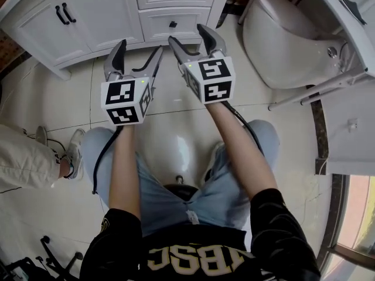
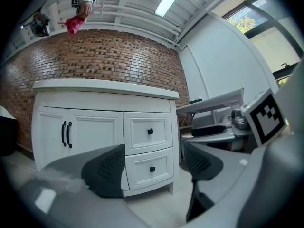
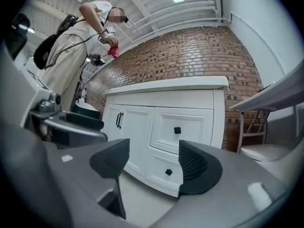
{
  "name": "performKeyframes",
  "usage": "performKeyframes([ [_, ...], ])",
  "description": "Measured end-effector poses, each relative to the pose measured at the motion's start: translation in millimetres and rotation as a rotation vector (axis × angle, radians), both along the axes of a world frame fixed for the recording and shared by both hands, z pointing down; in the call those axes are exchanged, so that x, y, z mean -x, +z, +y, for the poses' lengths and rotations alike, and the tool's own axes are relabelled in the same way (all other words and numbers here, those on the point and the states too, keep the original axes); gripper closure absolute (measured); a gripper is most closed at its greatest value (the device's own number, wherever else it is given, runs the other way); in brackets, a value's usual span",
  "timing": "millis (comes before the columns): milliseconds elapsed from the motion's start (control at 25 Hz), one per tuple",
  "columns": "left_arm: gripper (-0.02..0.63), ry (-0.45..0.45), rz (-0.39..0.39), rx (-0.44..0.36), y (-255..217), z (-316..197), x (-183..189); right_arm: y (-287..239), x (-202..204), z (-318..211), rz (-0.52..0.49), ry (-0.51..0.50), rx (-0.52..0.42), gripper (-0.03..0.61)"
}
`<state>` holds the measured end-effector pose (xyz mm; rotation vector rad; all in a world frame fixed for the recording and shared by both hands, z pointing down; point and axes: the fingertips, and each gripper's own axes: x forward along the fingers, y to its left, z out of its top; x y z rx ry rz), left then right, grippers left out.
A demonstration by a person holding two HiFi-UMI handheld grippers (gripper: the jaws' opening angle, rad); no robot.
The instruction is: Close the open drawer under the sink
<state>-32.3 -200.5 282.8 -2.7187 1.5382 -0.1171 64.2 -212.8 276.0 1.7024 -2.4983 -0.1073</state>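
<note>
Facing the vanity (image 1: 88, 22), the lower drawer (image 1: 173, 23) lies just ahead of the right gripper (image 1: 186, 34), its front running crosswise and seemingly flush. Left gripper (image 1: 141, 45) sits farther back; both grippers gape wide, empty.

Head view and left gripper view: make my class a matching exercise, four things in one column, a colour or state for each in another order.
Things:
1 cabinet
2 knob
3 wall
4 right gripper

Colour or state:
A black
B open, empty
C red brick
D white

Pairs: 1-D; 2-A; 3-C; 4-B
</note>
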Motion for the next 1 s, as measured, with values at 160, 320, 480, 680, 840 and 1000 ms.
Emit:
performKeyframes([
  [160,0.222,-0.033,-0.010,-0.002,1,5,12,15,-16,34,-0.022,0.053,0.019,0.250],
  [320,0.222,-0.040,-0.009,-0.020,-4,15,12,13,-25,53,-0.098,0.073,0.028,0.250],
  [480,0.224,-0.039,-0.023,-0.063,-10,24,5,-8,-17,58,0.006,0.059,-0.044,0.250],
  [680,0.224,-0.075,0.000,-0.052,-10,21,16,0,-28,57,0.018,0.089,-0.027,0.250],
  [840,0.224,-0.077,0.015,-0.047,-12,18,16,2,-47,53,-0.052,0.139,-0.002,0.253],
  [1000,0.224,-0.073,0.018,-0.041,-10,16,13,1,-55,52,-0.100,0.155,0.004,0.253],
])
